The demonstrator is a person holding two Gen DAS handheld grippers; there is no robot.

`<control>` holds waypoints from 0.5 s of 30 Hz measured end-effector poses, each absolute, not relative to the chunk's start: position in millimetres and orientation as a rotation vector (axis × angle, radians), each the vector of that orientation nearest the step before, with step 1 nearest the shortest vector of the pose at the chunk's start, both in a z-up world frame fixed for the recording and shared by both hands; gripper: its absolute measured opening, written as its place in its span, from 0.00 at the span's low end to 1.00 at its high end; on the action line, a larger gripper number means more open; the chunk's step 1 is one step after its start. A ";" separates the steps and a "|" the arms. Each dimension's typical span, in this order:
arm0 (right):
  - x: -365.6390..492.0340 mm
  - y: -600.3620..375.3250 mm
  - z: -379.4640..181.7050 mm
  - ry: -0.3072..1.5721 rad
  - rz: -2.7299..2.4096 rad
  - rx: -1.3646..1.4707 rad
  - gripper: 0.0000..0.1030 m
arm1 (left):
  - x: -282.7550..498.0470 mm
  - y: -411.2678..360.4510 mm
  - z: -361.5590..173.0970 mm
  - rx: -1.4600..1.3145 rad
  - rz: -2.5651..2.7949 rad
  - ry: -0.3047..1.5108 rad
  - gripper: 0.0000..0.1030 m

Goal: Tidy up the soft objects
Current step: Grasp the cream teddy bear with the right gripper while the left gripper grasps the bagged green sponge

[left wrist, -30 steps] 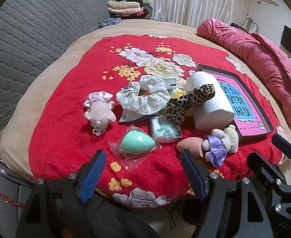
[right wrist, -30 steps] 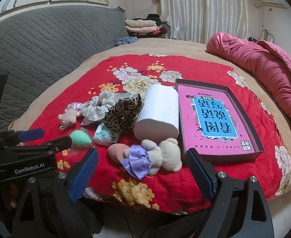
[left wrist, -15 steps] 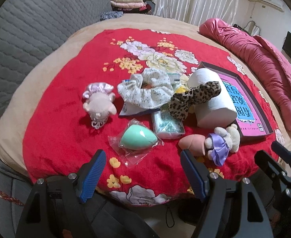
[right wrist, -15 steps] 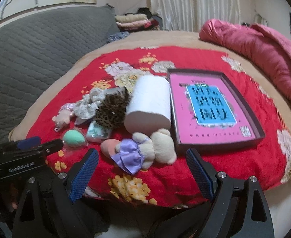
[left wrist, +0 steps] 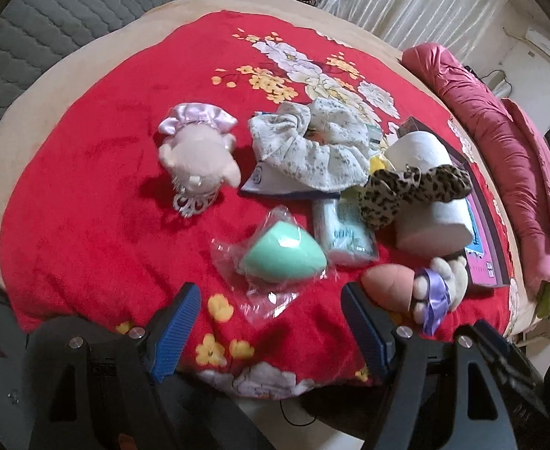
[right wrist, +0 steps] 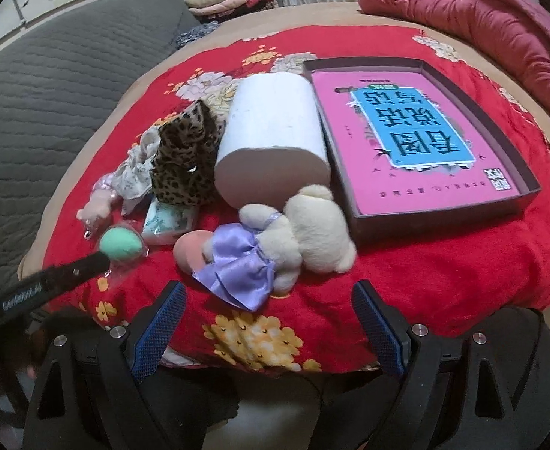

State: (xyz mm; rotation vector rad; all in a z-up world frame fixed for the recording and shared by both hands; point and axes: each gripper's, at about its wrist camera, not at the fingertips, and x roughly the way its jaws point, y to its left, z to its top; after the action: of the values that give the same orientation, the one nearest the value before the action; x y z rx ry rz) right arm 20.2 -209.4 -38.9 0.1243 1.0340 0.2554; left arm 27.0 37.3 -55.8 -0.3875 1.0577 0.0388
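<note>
Both grippers, left (left wrist: 271,322) and right (right wrist: 269,318), gape wide and empty over the red blanket's (left wrist: 87,195) near edge.

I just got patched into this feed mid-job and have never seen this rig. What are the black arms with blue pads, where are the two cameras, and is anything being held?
No robot: a person holds a two-finger gripper in each hand, each with a fisheye camera looking along its fingers. The left gripper hangs open over a green sponge in clear wrap. The right gripper is open near a cream plush bear with a purple bow. Both are empty. On the red floral blanket also lie a pink plush, a paper roll, scrunchies and a box holding a pink book.
</note>
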 end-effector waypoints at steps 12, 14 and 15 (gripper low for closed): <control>30.3 -222.1 -50.3 1.068 0.221 0.236 0.87 | 55.4 30.4 -73.1 -0.391 -0.010 1.092 0.70; 32.6 -230.3 -48.2 1.059 0.197 0.286 0.87 | 58.1 30.9 -73.7 -0.384 -0.008 1.082 0.64; 35.0 -234.4 -48.5 1.065 0.182 0.314 0.87 | 58.9 31.1 -74.2 -0.381 -0.013 1.079 0.63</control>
State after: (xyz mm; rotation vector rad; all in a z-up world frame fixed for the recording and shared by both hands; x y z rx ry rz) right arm 35.0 -234.4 -48.5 0.3145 1.0648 0.1822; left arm 58.9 31.1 -74.2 -0.3813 1.0788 -0.0128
